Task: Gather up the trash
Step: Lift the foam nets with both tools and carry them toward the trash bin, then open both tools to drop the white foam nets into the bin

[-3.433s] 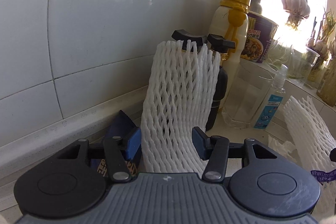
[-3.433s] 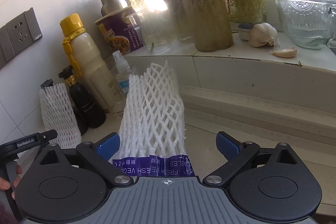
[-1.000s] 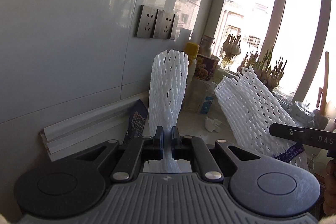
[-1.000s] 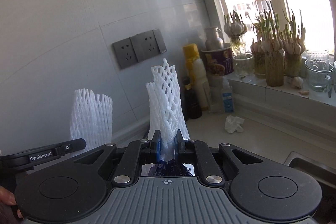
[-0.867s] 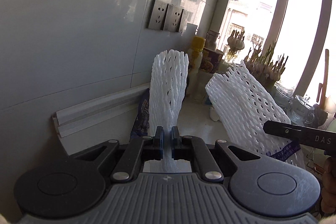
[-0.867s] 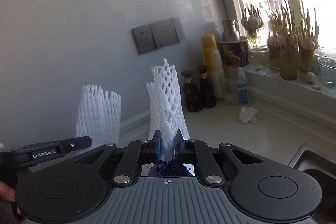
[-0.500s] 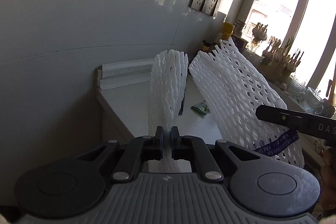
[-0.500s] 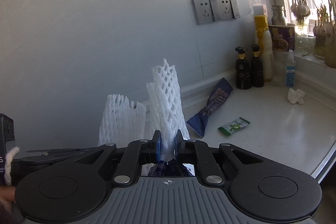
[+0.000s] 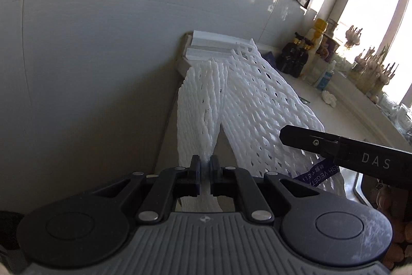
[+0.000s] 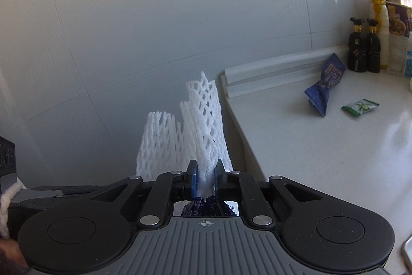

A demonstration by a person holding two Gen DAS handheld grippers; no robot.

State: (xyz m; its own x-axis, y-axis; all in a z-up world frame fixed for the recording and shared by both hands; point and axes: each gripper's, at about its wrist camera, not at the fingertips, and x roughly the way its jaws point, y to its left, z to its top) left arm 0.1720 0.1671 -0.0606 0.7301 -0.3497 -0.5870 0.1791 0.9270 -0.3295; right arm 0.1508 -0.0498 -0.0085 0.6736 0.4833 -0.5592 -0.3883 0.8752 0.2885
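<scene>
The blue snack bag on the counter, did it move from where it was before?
No. The blue snack bag lies by the counter's back ledge near the dark bottles, as before; only the camera swung away.

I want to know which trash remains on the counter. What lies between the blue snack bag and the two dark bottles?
In the right wrist view, nothing: bare white counter separates the blue snack bag from the two dark bottles.

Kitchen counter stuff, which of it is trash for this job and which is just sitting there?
Trash for the job:
- plain white foam net sleeve, pinched in left gripper
- white foam net sleeve with purple label, pinched in right gripper
- crumpled blue snack wrapper
- small green sachet
- crumpled white tissue

Just sitting there:
- two dark glass bottles
- yellow-capped white squeeze bottle
- sprouting garlic bulbs
</scene>
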